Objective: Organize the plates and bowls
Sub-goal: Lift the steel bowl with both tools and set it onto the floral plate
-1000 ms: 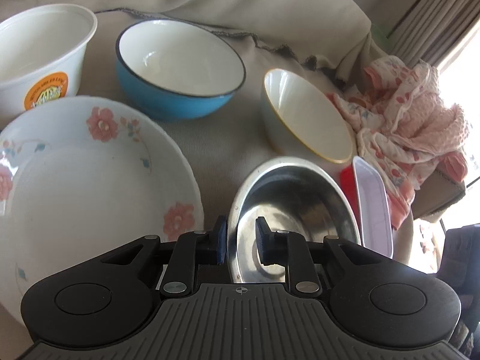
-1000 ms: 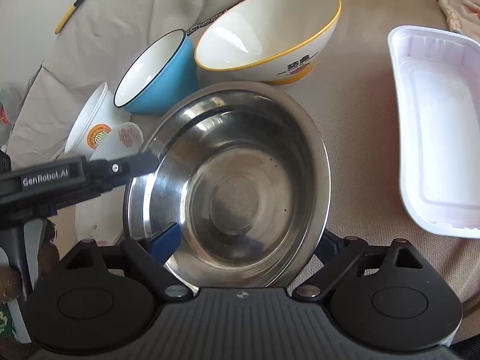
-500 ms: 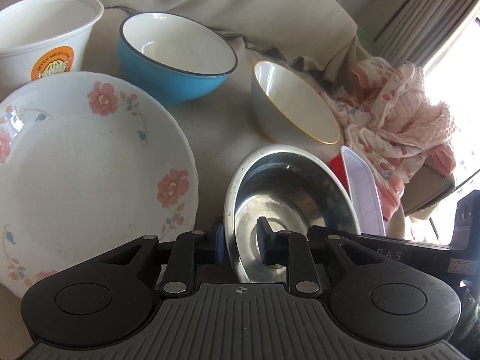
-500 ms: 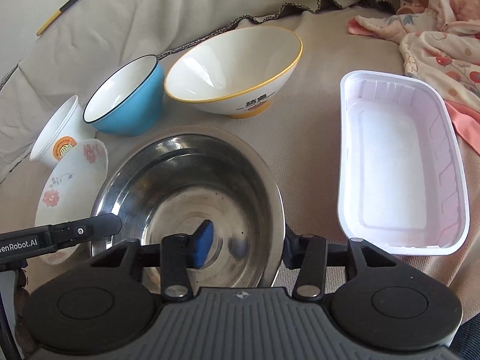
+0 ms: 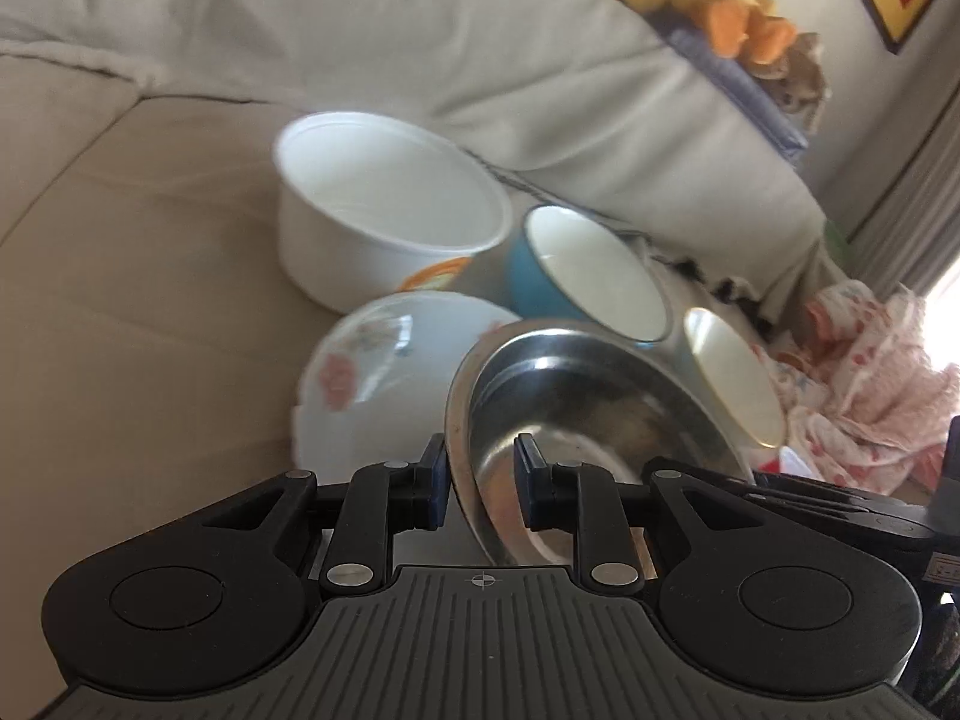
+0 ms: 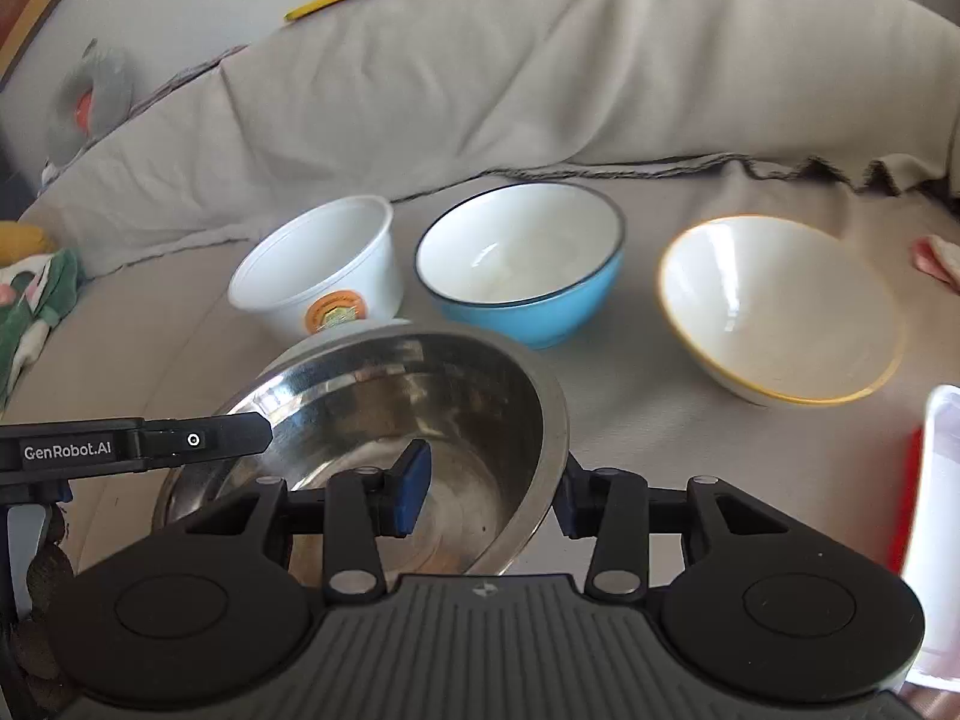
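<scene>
Beige sofa cloth [image 6: 600, 90] carries everything: both grippers, left [image 5: 480, 483] and right [image 6: 489, 489], have jaws clamped on the shiny steel bowl's [image 6: 420, 408] rim, right just closed, above the flowered white plate [image 5: 384, 360]; other bowls behind it remain unstacked.

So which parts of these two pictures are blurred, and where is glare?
Left wrist view: white plastic tub and floral white plate are smeared by motion; window at the right edge is blown out. Right wrist view: yellow-rimmed white bowl looks soft; shiny steel bowl shows bright reflections.
</scene>
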### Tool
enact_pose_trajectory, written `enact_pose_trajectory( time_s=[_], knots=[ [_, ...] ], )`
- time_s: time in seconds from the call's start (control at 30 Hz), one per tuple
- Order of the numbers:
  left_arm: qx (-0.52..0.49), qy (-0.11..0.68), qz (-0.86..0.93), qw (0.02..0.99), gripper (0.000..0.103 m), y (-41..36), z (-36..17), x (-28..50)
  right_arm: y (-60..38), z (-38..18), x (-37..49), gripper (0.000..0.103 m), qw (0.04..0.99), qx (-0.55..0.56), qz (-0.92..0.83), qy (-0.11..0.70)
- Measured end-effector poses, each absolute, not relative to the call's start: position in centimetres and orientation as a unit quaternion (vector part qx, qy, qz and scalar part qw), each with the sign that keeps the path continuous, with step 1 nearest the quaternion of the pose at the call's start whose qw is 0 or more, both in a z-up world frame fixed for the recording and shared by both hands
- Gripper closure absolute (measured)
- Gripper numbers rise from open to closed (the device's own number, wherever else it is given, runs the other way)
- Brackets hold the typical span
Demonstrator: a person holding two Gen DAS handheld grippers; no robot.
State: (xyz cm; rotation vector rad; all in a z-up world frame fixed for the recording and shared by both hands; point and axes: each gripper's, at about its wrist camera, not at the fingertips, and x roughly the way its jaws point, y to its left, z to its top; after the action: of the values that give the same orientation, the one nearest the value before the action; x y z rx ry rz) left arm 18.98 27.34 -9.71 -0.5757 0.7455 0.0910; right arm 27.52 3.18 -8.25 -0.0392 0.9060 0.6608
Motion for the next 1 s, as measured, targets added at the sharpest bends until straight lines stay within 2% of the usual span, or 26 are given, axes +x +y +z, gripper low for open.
enact_pose_trajectory(
  time_s=[0.2, 0.43, 0.47, 0.5, 0.57, 0.63, 0.7, 0.77, 0.87, 0.9, 0.97, 1.0],
  knots=[
    [-0.307, 0.365, 0.064, 0.877, 0.08, 30.6, -12.0, 18.5, 7.9, -10.8, 28.0, 0.064, 0.836, -0.058, 0.327, 0.437],
    [-0.242, 0.345, 0.113, 0.9, 0.083, 30.1, -10.8, 18.5, 8.4, -10.7, 27.7, 0.064, 0.858, -0.088, 0.318, 0.393],
    [-0.229, 0.346, 0.126, 0.901, 0.081, 29.9, -10.6, 18.5, 8.2, -10.3, 27.4, 0.061, 0.865, -0.094, 0.316, 0.378],
    [-0.223, 0.348, 0.134, 0.9, 0.072, 29.9, -10.6, 18.6, 8.0, -9.9, 27.2, 0.059, 0.872, -0.101, 0.313, 0.364],
    [-0.228, 0.357, 0.148, 0.894, 0.063, 30.1, -11.0, 19.1, 7.7, -9.5, 27.2, 0.047, 0.878, -0.107, 0.306, 0.351],
    [-0.248, 0.364, 0.152, 0.885, 0.058, 30.6, -11.6, 19.4, 7.5, -9.9, 27.9, 0.042, 0.876, -0.103, 0.298, 0.364],
    [-0.267, 0.373, 0.152, 0.875, 0.053, 31.1, -12.3, 19.7, 7.4, -10.9, 29.1, 0.042, 0.866, -0.088, 0.29, 0.397],
    [-0.299, 0.38, 0.138, 0.864, 0.053, 31.9, -13.2, 19.8, 7.3, -12.4, 30.1, 0.042, 0.853, -0.069, 0.279, 0.436],
    [-0.328, 0.377, 0.114, 0.858, 0.062, 32.5, -14.2, 20.1, 6.9, -13.4, 30.6, 0.042, 0.841, -0.024, 0.277, 0.464],
    [-0.328, 0.373, 0.109, 0.861, 0.067, 32.5, -14.2, 20.0, 6.9, -13.3, 30.7, 0.044, 0.837, -0.016, 0.287, 0.466],
    [-0.34, 0.368, 0.088, 0.861, 0.076, 32.5, -14.4, 20.1, 7.0, -13.1, 30.8, 0.057, 0.812, 0.016, 0.314, 0.491],
    [-0.346, 0.37, 0.083, 0.858, 0.076, 32.5, -14.7, 20.2, 7.0, -13.1, 30.7, 0.057, 0.813, 0.02, 0.308, 0.494]
  ],
)
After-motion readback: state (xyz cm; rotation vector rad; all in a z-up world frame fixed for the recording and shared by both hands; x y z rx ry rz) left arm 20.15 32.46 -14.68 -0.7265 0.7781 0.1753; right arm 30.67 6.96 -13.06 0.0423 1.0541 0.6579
